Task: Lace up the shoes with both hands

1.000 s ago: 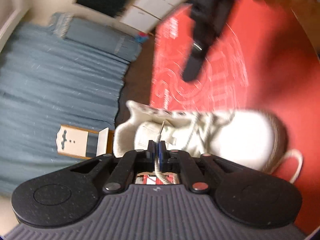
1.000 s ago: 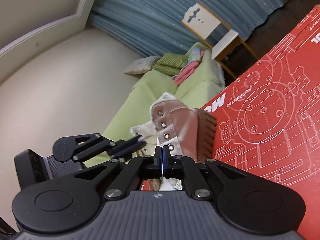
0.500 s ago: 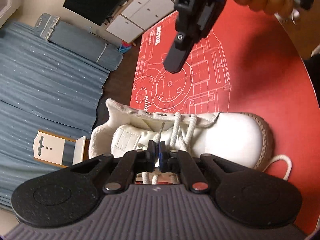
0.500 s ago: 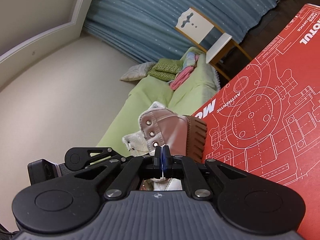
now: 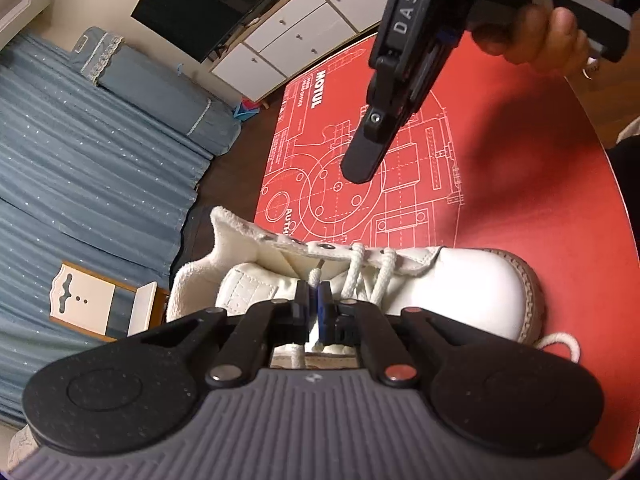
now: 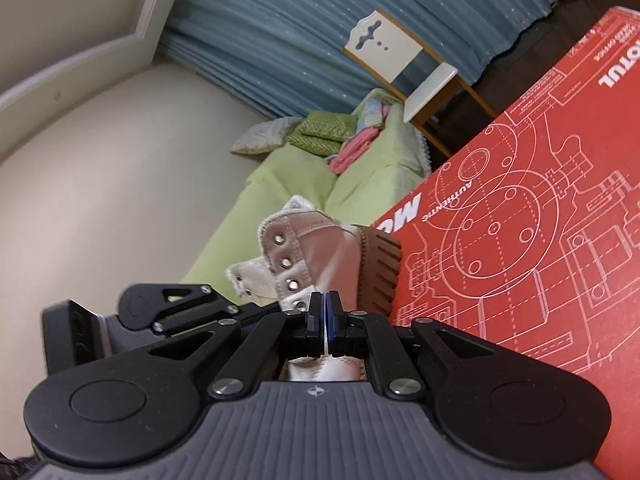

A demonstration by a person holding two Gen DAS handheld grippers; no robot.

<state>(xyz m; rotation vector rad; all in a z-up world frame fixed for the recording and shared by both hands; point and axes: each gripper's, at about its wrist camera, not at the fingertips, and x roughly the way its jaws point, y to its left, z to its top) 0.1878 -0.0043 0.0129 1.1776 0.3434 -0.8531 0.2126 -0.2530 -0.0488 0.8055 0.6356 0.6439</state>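
A white high-top shoe [image 5: 460, 284] lies on the red mat [image 5: 520, 184], toe to the right. My left gripper [image 5: 314, 304] is shut on the white lace end [image 5: 314, 278], its tip poking out above the tongue. The right gripper [image 5: 360, 168] hovers above the mat beyond the shoe, held by a hand. In the right wrist view the right gripper [image 6: 325, 312] is shut with nothing visibly held, just above the shoe's eyelet row [image 6: 292, 268]. The left gripper shows in the right wrist view [image 6: 180, 304] at the lower left.
A loose lace loop [image 5: 560, 344] lies by the toe. The red mat [image 6: 540, 240] ends near the shoe's heel. Beyond are a blue curtain [image 5: 80, 160], a white chair [image 6: 400, 60], a green sofa [image 6: 320, 184] and white drawers [image 5: 300, 28].
The left view has steadied and drawn closer to the shoe, the lace end still pinched. The right gripper has dropped nearer the shoe's eyelets.
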